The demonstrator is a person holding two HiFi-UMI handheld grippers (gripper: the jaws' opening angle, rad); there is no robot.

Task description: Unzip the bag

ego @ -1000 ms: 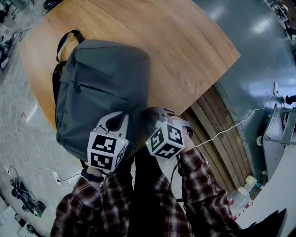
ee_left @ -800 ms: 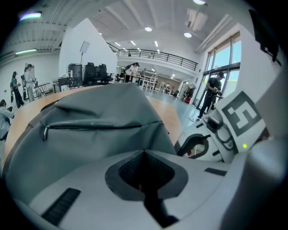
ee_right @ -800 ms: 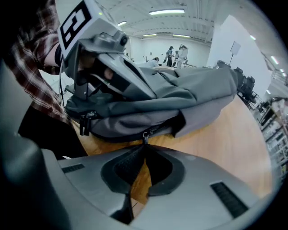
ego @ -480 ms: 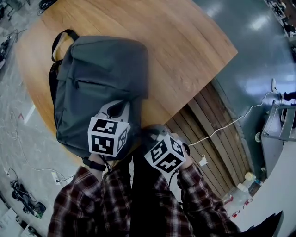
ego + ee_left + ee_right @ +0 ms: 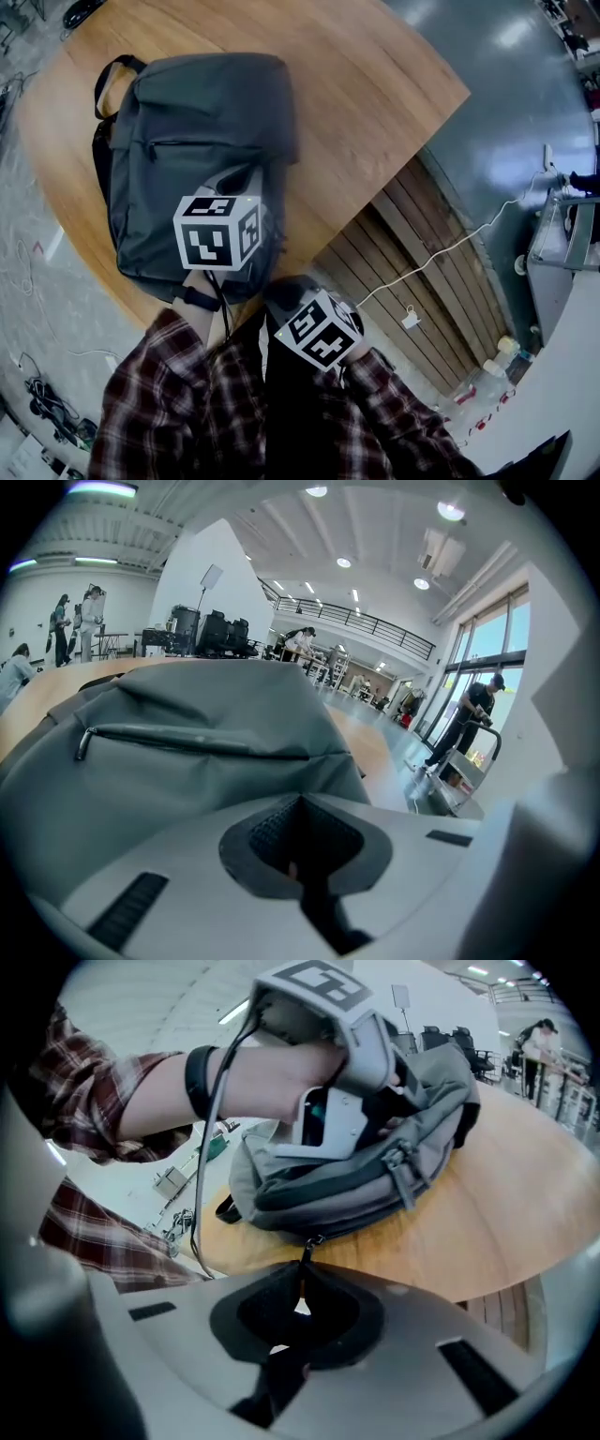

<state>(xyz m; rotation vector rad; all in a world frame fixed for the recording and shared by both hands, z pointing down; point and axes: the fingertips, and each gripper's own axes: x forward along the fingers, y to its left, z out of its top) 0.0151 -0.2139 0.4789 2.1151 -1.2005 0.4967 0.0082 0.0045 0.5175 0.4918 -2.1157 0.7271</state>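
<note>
The grey backpack (image 5: 187, 131) lies flat on the round wooden table (image 5: 375, 103), handle end away from me and its near end at the table rim. My left gripper (image 5: 300, 808) sits on top of that near end with its jaws together. I see nothing caught between them, so I read it as bracing the bag, not gripping it. From its view the front pocket zipper (image 5: 187, 740) runs crosswise ahead, closed.

My right gripper (image 5: 302, 1283) is off the table edge, lower and closer to my body. Its jaws are pinched on the zipper pull (image 5: 307, 1252), a thin dark tab that hangs from the backpack's near edge straight into the notch. This is the nearer gripper to the slider, and the one that has it.

From the slider, the main zipper track (image 5: 347, 1190) runs as a dark band up and rightward around the bag's side, away from me. The pull should follow that band rather than come toward me, or the bag may slide off the rim.
</note>
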